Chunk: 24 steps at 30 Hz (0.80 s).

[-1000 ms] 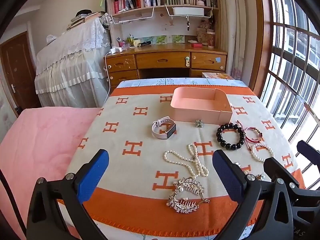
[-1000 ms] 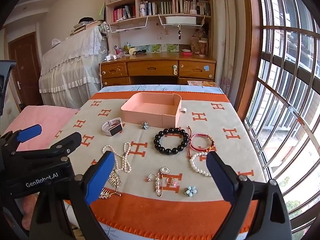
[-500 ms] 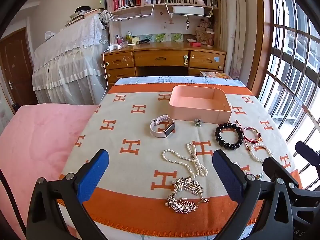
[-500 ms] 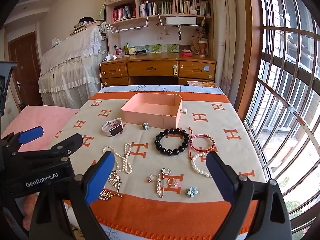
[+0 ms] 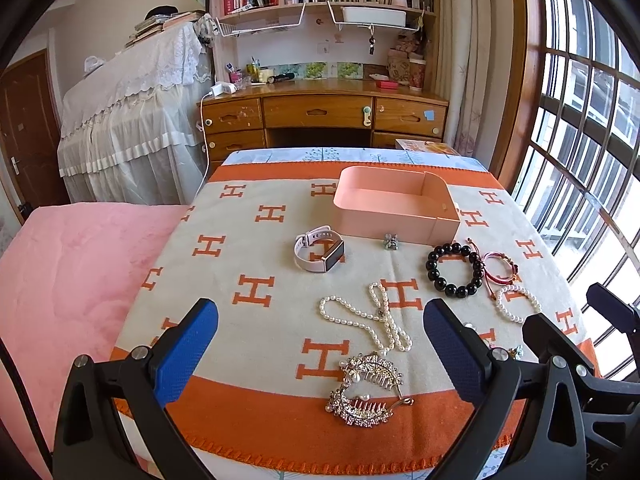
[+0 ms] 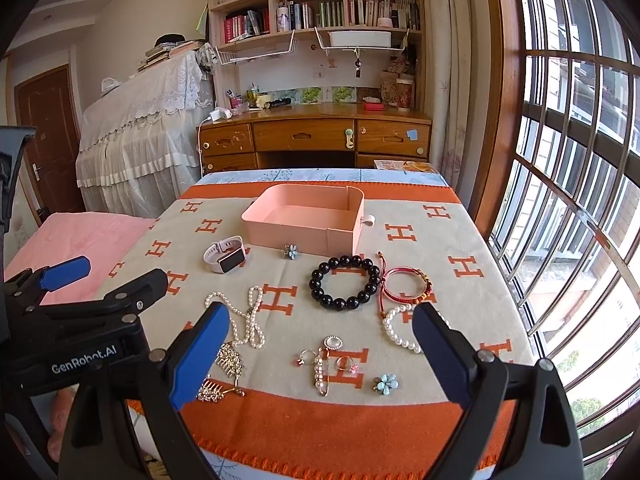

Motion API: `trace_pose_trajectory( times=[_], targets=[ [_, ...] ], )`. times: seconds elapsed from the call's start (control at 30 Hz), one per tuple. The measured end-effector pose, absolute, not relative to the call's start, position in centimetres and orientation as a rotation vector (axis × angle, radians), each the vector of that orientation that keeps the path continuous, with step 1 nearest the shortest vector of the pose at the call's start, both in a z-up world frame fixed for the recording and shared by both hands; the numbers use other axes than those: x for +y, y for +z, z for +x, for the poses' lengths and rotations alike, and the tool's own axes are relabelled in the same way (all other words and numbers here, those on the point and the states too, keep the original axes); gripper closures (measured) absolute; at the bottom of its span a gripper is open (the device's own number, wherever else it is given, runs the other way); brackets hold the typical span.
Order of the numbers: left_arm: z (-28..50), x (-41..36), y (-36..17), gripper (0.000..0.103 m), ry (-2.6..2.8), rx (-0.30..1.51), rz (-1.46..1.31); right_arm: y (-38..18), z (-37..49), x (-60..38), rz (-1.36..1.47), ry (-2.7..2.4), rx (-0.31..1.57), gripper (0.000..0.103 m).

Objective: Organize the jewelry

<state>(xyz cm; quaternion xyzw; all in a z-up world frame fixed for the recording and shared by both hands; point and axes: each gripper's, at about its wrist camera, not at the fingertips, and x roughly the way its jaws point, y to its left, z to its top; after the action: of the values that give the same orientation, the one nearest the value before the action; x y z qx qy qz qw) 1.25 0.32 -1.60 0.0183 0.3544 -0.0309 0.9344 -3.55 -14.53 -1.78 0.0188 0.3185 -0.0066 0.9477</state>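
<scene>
An empty pink tray [image 5: 394, 224] [image 6: 304, 236] sits at the far middle of the orange-and-beige blanket [image 5: 256, 292]. In front of it lie a pink watch [image 5: 318, 254] [image 6: 225, 259], a black bead bracelet [image 5: 454, 268] [image 6: 344, 282], a red cord bracelet [image 6: 404, 286], a pearl bracelet [image 5: 514, 304], a pearl necklace [image 5: 374, 320] [image 6: 244, 320], rhinestone hair combs [image 5: 366, 392], small rings and a pin [image 6: 326, 360] and a blue flower [image 6: 386, 383]. My left gripper [image 5: 320, 356] hangs open above the combs. My right gripper [image 6: 320, 354] is open above the rings.
A small flower brooch [image 5: 390, 241] lies against the tray's front wall. A pink bed cover [image 5: 72, 280] lies to the left. A wooden desk [image 5: 324, 114] and bookshelf stand behind the table. A barred window [image 5: 580, 140] runs along the right.
Both views have shifted slightly, so the jewelry sits a little higher in frame. Both grippers stay open and nothing on the blanket has moved.
</scene>
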Motion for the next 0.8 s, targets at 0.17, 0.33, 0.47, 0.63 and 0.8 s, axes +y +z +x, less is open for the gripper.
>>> trace_pose_trajectory(
  times=[0.17, 0.33, 0.47, 0.63, 0.8],
  targets=[
    [1.47, 0.56, -1.48, 0.002, -0.082, 0.739, 0.022, -1.73, -3.56, -14.56, 0.039, -0.013, 0.648, 0.009],
    [1.62, 0.57, -1.62, 0.002, -0.088, 0.745, 0.02, -1.84, -3.4, -14.54, 0.04, -0.013, 0.649, 0.009],
    [1.61, 0.54, -1.63, 0.002, -0.092, 0.752, 0.018, -1.82, -3.36, -14.67, 0.042, -0.013, 0.65, 0.009],
    [1.38, 0.43, -1.55, 0.002, -0.094, 0.757, 0.024, -1.78, -3.29, -14.94, 0.043, -0.013, 0.65, 0.009],
    [1.89, 0.18, -2.09, 0.002, -0.099, 0.766, 0.023, -1.83, -3.25, -15.09, 0.046, -0.012, 0.652, 0.009]
  ],
)
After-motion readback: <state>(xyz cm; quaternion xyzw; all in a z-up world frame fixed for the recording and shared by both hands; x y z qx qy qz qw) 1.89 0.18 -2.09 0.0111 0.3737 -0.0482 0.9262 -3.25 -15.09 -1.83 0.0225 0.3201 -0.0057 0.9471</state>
